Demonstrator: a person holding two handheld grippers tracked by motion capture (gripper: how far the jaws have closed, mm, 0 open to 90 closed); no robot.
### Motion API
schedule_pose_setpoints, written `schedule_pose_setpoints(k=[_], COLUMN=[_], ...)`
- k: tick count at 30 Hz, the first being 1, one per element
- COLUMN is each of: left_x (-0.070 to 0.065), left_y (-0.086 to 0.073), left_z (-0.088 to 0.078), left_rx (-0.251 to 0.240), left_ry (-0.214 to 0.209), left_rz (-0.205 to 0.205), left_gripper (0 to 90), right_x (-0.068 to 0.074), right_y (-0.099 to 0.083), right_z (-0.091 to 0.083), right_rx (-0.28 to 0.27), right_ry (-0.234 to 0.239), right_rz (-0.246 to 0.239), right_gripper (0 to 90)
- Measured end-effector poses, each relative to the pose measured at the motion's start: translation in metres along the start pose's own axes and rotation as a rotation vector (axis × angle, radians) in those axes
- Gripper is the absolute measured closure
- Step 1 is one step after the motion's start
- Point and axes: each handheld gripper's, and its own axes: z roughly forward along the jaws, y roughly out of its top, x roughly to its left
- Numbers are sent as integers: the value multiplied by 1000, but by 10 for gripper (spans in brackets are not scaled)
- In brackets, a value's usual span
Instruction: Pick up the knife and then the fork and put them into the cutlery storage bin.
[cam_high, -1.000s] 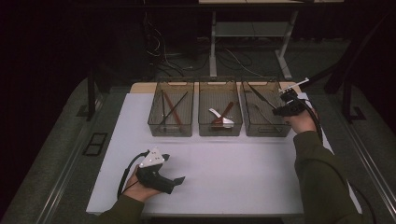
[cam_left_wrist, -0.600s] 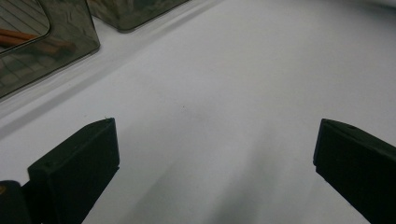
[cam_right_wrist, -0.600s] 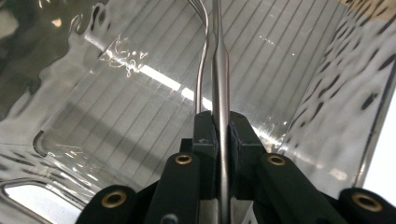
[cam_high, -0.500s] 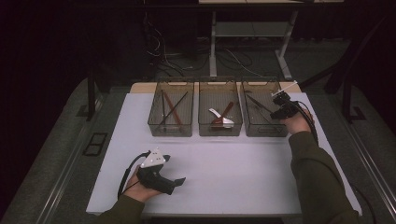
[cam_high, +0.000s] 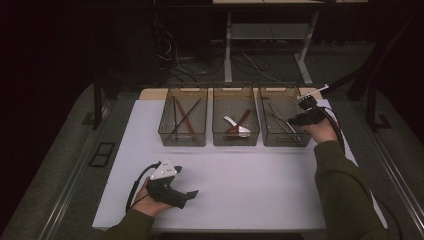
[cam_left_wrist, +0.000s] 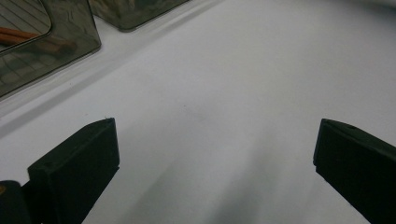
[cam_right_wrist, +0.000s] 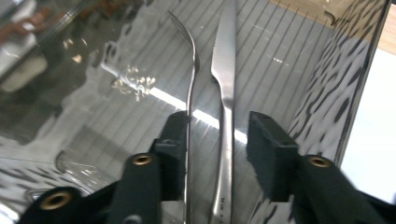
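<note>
Steel, smooth and bright: a knife (cam_right_wrist: 225, 84) with a saw-toothed blade and a slim fork (cam_right_wrist: 189, 70) lie side by side, lengthways, on the ribbed floor of the right-hand bin (cam_high: 280, 142). The right gripper (cam_right_wrist: 217, 140) reaches into that bin; its black jaws have just been opening and stand apart, the knife handle between them unpressed, the fork handle running along the left jaw's edge.

3 smoky clear plastic bins sit in a row. The left bin (cam_high: 182, 135) holds thin dark and reddish-brown sticks, crossed; the middle bin (cam_high: 235, 135) holds a white spoon-like piece over something reddish.

On the matte white worktop (cam_high: 250, 175) the left gripper (cam_high: 190, 194) rests near the front, jaws wide apart with bare surface between them. Dark floor, cables and pale table legs lie beyond.
</note>
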Motion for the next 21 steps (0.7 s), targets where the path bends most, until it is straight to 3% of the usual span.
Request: schedule_pose_setpoints(k=[6, 11, 16, 21], left_x=[4, 4, 5, 6], left_y=[-1, -1, -1, -2], left_z=[0, 1, 0, 1], left_rx=[2, 10, 6, 5], left_ry=[-10, -13, -16, -17], left_rz=[-4, -5, -14, -23], left_gripper=[0, 0, 0, 0], right_x=[-6, -5, 2, 8], right_y=[-2, -4, -7, -13], right_z=[-10, -15, -19, -24], right_rx=[-75, -123, -180, -223], right_ry=[79, 76, 118, 122], right_rz=[37, 32, 25, 17], right_gripper=[410, 302, 184, 162])
